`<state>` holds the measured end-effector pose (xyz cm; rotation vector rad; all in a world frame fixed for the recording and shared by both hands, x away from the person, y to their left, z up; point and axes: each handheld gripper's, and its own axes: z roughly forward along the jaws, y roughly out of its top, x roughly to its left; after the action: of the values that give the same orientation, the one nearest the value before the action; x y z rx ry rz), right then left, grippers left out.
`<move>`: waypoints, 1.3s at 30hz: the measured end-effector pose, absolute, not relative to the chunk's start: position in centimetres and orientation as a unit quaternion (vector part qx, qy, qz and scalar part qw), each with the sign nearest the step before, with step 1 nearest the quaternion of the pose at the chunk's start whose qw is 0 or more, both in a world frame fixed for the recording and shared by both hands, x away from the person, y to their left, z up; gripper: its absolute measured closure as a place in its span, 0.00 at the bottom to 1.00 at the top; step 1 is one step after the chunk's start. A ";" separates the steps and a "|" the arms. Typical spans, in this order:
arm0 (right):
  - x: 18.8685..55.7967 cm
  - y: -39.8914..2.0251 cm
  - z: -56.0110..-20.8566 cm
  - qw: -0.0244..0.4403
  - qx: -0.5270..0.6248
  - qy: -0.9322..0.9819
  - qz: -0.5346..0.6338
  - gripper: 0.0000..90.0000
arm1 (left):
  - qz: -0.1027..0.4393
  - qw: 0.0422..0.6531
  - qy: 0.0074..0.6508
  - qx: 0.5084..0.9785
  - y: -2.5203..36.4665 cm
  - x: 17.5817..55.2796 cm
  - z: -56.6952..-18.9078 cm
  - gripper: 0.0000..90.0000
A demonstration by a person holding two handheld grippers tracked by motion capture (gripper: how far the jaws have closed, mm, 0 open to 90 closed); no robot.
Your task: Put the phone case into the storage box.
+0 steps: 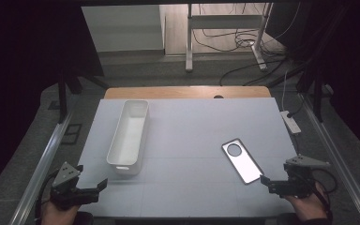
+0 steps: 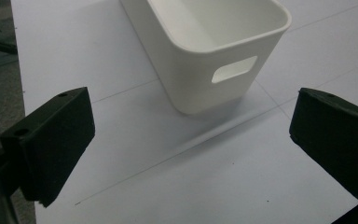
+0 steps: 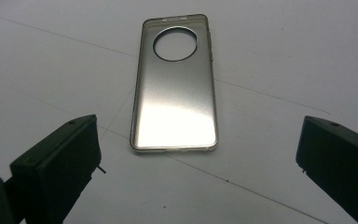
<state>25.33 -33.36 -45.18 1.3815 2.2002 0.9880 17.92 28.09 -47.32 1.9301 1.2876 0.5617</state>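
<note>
A clear, glossy phone case with a round camera cut-out (image 1: 241,161) (image 3: 174,85) lay flat on the white desk (image 1: 192,126) at its right side, open face up, cut-out end pointing away. A long white plastic bin with a slot handle in its end wall (image 1: 128,136) (image 2: 214,51) stood upright and empty at the left, well apart from the case.

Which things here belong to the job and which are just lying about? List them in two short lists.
In the job:
- phone case, flat on the table, facing the open right gripper
- white bin, upright, ahead of the open left gripper

Lying about:
- power strip off the table's right edge
- cables on the floor beyond
- metal stand at the back
</note>
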 end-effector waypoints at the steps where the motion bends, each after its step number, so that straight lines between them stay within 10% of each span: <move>1: 25.3 -33.4 -45.2 0.181 0.488 0.778 0.351 0.01 | 0.219 0.368 0.501 0.752 28.1 17.9 -47.3 0.01; 39: 26.2 -32.7 -45.2 0.177 0.480 0.789 0.340 0.00 | 0.207 0.390 0.499 0.746 28.6 17.8 -47.4 0.02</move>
<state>26.20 -32.65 -45.23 1.3577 2.2332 0.9616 17.75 28.59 -47.36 1.8959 1.2683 0.5261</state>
